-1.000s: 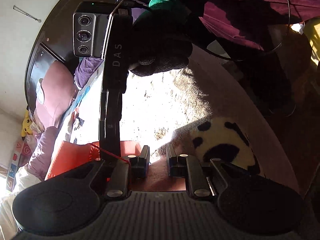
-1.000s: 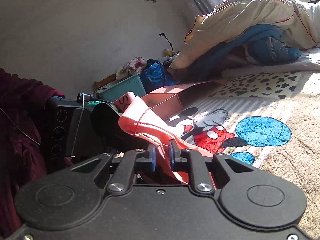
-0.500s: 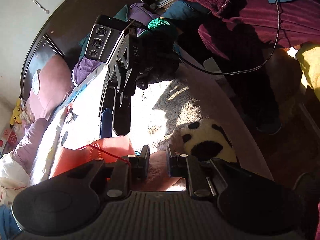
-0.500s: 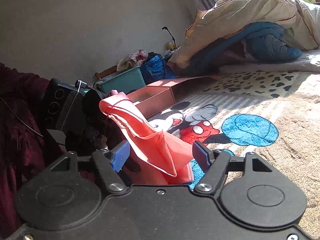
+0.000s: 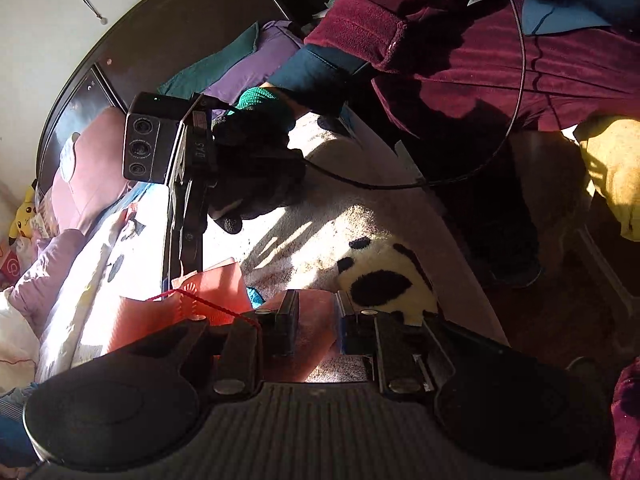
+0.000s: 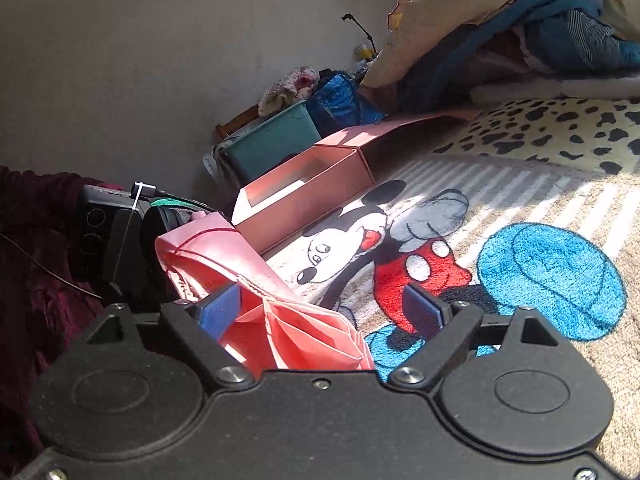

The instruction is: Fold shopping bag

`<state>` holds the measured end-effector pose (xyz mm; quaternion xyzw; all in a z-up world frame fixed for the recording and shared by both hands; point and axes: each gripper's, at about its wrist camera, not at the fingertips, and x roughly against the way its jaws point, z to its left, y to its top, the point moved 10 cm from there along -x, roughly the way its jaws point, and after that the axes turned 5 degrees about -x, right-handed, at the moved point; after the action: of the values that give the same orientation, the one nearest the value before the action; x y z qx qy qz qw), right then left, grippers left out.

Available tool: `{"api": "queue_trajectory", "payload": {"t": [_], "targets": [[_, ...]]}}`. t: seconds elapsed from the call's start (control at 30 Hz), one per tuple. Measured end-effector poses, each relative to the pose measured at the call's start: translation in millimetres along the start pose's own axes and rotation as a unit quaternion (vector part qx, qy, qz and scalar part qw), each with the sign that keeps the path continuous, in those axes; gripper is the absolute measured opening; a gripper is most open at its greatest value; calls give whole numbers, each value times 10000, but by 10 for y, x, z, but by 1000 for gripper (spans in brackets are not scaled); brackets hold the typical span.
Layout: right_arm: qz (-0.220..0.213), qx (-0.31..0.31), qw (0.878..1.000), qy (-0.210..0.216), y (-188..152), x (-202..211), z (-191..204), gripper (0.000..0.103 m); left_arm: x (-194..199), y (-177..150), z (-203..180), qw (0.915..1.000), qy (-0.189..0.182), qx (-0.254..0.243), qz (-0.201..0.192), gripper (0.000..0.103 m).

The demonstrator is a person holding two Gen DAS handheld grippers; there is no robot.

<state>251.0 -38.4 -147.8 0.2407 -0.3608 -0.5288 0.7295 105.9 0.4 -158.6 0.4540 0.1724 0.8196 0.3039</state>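
Bag [image 6: 280,312] between opening right jaws

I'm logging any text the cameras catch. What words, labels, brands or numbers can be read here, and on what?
"DAS": white letters along the side of the right gripper, seen from the left wrist.
Red print on the pink shopping bag: too blurred to read.
Red-and-white item at the left edge: a logo mark only, no legible words.
Nothing else is readable.
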Motion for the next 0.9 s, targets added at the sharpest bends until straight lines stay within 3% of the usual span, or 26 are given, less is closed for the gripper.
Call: {"api": "queue_trajectory", "payload": {"t": [0.13,0.3,0.37,0.5,0.57,0.73,0.87,0.9], "targets": [[318,7,9976,618,-89,-4,159,91,40,-52,31,9995,-49,305,-80,17],[459,636,9962,370,-235,44,379,95,61,-103,62,9983,-85,548,-157,17],[553,1182,9914,125,-307,14,484,97,62,-113,76,9978,-91,626,-173,17],[957,2796,9515,-860,-572,-156,708,98,31,-147,121,9957,-129,906,-158,17],[993,3044,9387,-1273,-632,-213,767,99,-2,-148,126,9952,-144,958,-140,17],[1117,4077,8700,-2537,-878,-344,866,101,-15,-180,144,9932,-168,1148,-108,17],[882,4309,8424,-3115,-881,-413,862,97,-20,-195,162,9915,-193,1284,-82,17],[804,4375,8360,-3212,-870,-412,862,91,-21,-197,170,9912,-192,1307,-75,17]]}}
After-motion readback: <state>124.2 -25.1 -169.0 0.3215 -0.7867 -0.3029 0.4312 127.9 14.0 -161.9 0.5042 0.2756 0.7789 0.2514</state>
